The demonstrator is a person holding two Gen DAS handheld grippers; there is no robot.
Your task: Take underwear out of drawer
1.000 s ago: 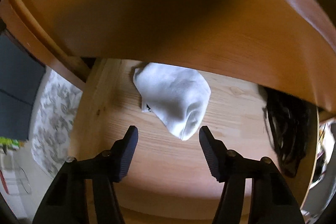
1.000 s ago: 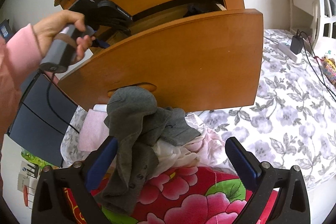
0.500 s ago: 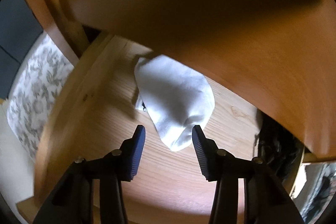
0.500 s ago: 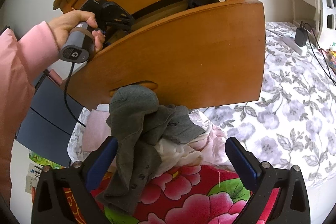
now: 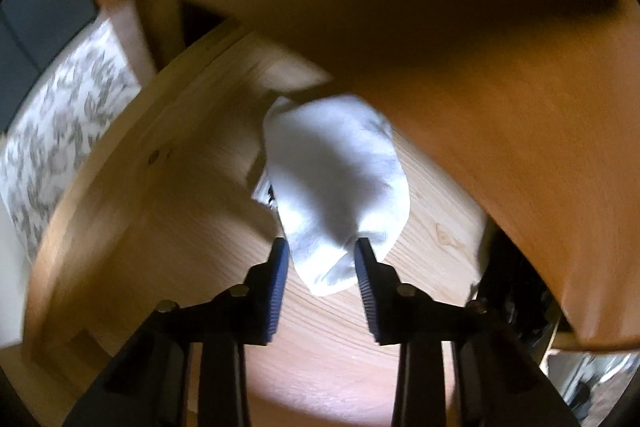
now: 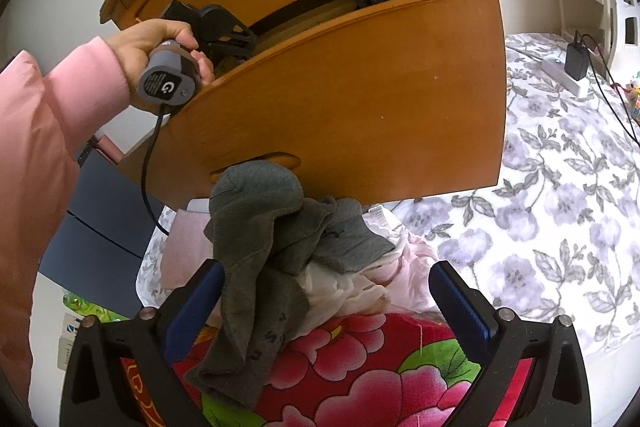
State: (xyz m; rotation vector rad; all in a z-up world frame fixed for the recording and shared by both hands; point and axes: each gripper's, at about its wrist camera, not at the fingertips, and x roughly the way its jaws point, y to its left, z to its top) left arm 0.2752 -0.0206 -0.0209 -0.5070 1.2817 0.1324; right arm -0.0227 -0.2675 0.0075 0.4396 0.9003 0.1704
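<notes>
A white piece of underwear (image 5: 332,187) lies on the pale wooden floor of the open drawer (image 5: 180,235). My left gripper (image 5: 322,251) is open but narrowed, and the garment's near tip sits between its blue pads (image 5: 278,279), uncrushed. In the right wrist view a hand in a pink sleeve (image 6: 60,115) holds that left gripper (image 6: 216,27) down inside the drawer, behind its curved front (image 6: 360,87). My right gripper (image 6: 326,271) hangs wide open over a pile of grey underwear (image 6: 256,227) and pale clothes on the bed, with nothing held.
A dark garment (image 5: 516,287) lies at the drawer's right end. The upper drawer's front (image 5: 440,7) overhangs closely above. A flowered bedspread (image 6: 560,227), a red flowered cloth (image 6: 340,367), a power strip with charger (image 6: 572,63) and a dark panel (image 6: 100,219) surround the chest.
The left gripper has pushed deeper into the drawer and narrowed its jaws until the white garment's tip lies between them. The right gripper has stayed over the clothes pile.
</notes>
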